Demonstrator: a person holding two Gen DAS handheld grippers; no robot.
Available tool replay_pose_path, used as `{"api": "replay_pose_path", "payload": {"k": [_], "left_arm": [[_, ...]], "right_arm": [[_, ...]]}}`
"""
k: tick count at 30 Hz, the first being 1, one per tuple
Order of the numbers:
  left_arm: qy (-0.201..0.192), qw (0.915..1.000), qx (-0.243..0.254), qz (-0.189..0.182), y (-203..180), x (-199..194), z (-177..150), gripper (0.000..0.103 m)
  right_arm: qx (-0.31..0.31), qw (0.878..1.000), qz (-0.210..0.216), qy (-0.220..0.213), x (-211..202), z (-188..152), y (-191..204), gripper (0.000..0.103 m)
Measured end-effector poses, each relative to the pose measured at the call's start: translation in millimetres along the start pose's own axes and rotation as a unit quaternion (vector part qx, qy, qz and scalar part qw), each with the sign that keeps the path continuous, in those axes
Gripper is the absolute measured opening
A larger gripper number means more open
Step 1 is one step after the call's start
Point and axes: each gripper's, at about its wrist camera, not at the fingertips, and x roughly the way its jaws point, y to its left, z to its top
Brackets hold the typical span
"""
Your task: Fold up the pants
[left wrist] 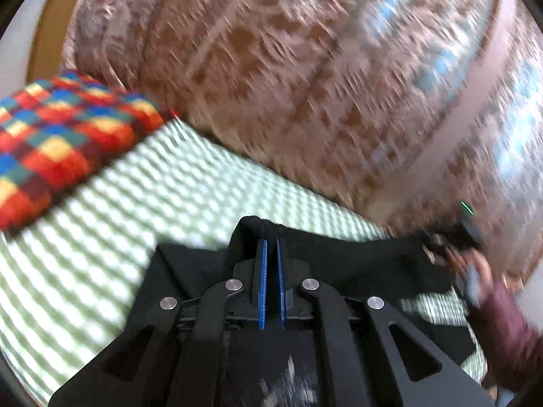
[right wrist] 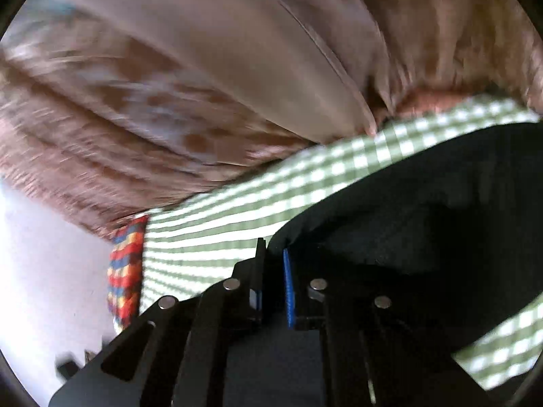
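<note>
The black pants (left wrist: 356,261) lie on a green-and-white checked sheet (left wrist: 152,203). My left gripper (left wrist: 271,247) is shut on the pants, a bunched fold of black cloth rising over its blue pads (left wrist: 263,271). The cloth stretches right to a blurred right gripper (left wrist: 465,234), held by a hand in a maroon sleeve (left wrist: 509,332). In the right wrist view, the right gripper (right wrist: 273,261) stands narrow, with the edge of the pants (right wrist: 407,210) running in between its fingers. The cloth spreads to the right of it over the sheet (right wrist: 237,210).
A brown patterned blanket (left wrist: 271,68) is heaped behind the sheet. A cushion in red, blue and yellow checks (left wrist: 61,135) lies at the left. A plain pinkish pillow (right wrist: 220,51) rests on the blanket. A white wall (right wrist: 51,271) shows at the left.
</note>
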Motion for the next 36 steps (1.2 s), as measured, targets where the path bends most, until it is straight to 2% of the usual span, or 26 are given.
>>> {"api": "replay_pose_path", "payload": {"k": [3,6,9,11,14,16,19,22,24,26,27,28,29,31,33,34,36], "left_arm": [[-0.024,0.9995,-0.019,0.009,10.7,-0.2,28.9,0.004],[-0.029,0.9991,-0.030,0.009,16.2,-8.3,33.9,0.004],[-0.011,0.9993,-0.033,0.015,23.3,-24.3,7.3,0.004],[0.007,0.9987,-0.045,0.024,31.9,-30.9,-13.9,0.004],[0.039,0.9950,-0.083,0.040,53.7,-40.4,-53.9,0.004],[0.061,0.9888,-0.120,0.065,71.8,-45.2,-81.0,0.004],[0.075,0.9761,-0.194,0.061,93.9,-59.3,-106.5,0.004],[0.068,0.9670,-0.243,0.038,102.6,-76.2,-120.8,0.004],[0.068,0.9643,-0.256,0.016,98.4,-82.4,-124.8,0.004],[0.070,0.9627,-0.261,0.000,91.5,-82.3,-124.4,0.012],[0.072,0.9595,-0.272,-0.008,89.8,-80.0,-124.9,0.033],[0.073,0.9551,-0.287,-0.016,89.0,-77.8,-125.5,0.046],[0.072,0.9518,-0.297,-0.024,88.3,-76.5,-125.4,0.048],[0.069,0.9513,-0.300,-0.021,84.7,-71.8,-123.0,0.048],[0.079,0.9527,-0.293,0.007,82.2,-63.3,-121.6,0.045],[0.086,0.9537,-0.288,0.021,82.5,-59.0,-120.3,0.026],[0.093,0.9607,-0.257,0.049,75.1,-52.6,-114.9,0.009]], "right_arm": [[-0.045,0.998,0.041,-0.017,-50.0,-29.6,16.3,0.009],[-0.093,0.994,0.063,-0.010,-91.6,-84.3,26.6,0.009],[-0.107,0.992,0.063,0.021,-103.6,-138.5,20.0,0.009],[-0.104,0.992,0.049,0.054,-99.9,-178.4,9.3,0.008],[-0.086,0.991,0.031,0.093,-80.9,-216.7,-7.6,0.008],[-0.076,0.991,0.017,0.108,-69.0,-229.8,-16.9,0.008],[-0.064,0.990,0.004,0.123,-51.5,-240.2,-26.3,0.008],[-0.053,0.990,0.004,0.127,-44.1,-242.5,-30.5,0.008],[-0.050,0.991,0.006,0.127,-39.4,-241.8,-31.6,0.008],[-0.047,0.991,0.009,0.127,-40.3,-240.7,-33.4,0.008],[-0.046,0.991,0.010,0.127,-40.8,-240.4,-35.0,0.008],[-0.045,0.991,0.010,0.127,-39.4,-239.8,-35.2,0.008],[-0.045,0.991,0.011,0.126,-41.6,-240.6,-37.2,0.008],[-0.045,0.991,0.013,0.126,-43.3,-241.5,-38.1,0.008],[-0.045,0.991,0.013,0.125,-44.3,-243.3,-38.9,0.008],[-0.046,0.991,0.013,0.125,-45.8,-243.3,-40.3,0.008],[-0.050,0.991,0.011,0.123,-48.7,-243.2,-40.0,0.008]]}}
